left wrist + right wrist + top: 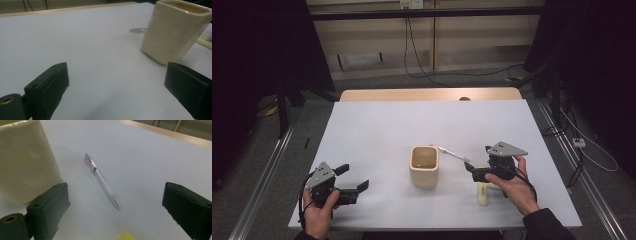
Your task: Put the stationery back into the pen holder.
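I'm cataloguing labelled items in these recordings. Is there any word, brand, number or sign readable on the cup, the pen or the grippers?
None can be read.
Cream cup: plain walls, no print visible.
Clear pen: no lettering to make out; its reddish end is too small and blurred to tell.
Yellow object by the right gripper: no marking visible.
Left gripper: plain black jaws, unmarked grey plate.

Nothing here can be read: no lettering shows on the cream cup, the clear pen or the white table.
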